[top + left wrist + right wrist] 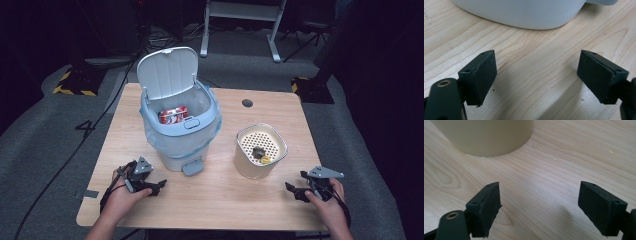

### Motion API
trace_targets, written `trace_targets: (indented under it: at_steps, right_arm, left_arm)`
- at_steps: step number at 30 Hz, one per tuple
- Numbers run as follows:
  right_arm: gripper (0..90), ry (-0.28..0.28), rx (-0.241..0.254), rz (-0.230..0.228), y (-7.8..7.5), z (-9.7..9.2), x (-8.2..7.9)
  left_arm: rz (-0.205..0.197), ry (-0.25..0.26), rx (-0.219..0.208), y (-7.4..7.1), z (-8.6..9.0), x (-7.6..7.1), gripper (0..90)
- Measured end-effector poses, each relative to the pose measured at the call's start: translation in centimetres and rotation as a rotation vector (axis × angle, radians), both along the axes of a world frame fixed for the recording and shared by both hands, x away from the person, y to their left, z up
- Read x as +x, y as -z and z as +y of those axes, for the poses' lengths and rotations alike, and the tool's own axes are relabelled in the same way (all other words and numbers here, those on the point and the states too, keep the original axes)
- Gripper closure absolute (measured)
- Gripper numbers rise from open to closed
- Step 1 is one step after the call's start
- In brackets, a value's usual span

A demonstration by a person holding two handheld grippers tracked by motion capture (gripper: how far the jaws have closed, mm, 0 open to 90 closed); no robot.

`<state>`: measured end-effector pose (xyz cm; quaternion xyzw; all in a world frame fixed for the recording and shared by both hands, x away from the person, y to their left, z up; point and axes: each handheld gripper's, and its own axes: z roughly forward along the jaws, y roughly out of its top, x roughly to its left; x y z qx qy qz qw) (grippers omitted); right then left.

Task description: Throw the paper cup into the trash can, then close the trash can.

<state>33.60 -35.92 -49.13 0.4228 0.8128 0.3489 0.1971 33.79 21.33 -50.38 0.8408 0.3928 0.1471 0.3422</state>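
A pale blue pedal bin (175, 142) stands at the table's centre left with its lid (167, 72) raised; a red can (173, 115) lies inside. To its right sits a beige round container (248, 169) with a perforated insert holding a dark lump (258, 151) and a small yellow piece (265, 160). My left gripper (156, 187) rests low near the front edge, just before the bin, open and empty; its view has the jaws wide apart (537, 75) over bare wood with the bin's base (524, 12) ahead. My right gripper (295, 185) is open and empty at the front right, its jaws (539, 205) facing the beige container (486, 135).
The wooden table (225, 205) has a small round hole (247, 103) near its far edge. The bin's pedal (192, 167) sticks out toward me. Cables and a metal stand's legs (272, 45) lie on the grey floor beyond the table.
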Motion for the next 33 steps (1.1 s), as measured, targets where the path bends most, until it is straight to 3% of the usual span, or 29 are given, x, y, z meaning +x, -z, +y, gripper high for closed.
trace_targets:
  at_steps: [6, 9, 13, 21, 33]
  right_arm:
    - [15.2, -0.002, 0.013, 0.006, 1.3, 0.6, -0.1]
    - [15.0, 0.002, 0.013, 0.005, 1.3, 0.6, -0.1]
    - [14.8, 0.004, 0.015, 0.007, 1.3, 0.6, -0.1]
    - [14.5, 0.004, 0.015, 0.008, 1.3, 0.7, -0.1]
    - [14.5, 0.004, 0.015, 0.007, 1.3, 0.7, -0.1]
  left_arm:
    - [0.001, -0.021, 0.015, -0.5, 0.4, -0.3, 25.6]
    - [-0.003, -0.038, -0.031, -0.9, 0.6, -0.4, 27.4]
    - [-0.009, -0.045, -0.073, -2.4, 1.3, -0.7, 30.0]
    - [-0.037, -0.002, -0.157, -5.4, 1.9, -1.2, 31.1]
    - [-0.113, 0.019, -0.202, -11.5, 3.6, -1.3, 31.3]
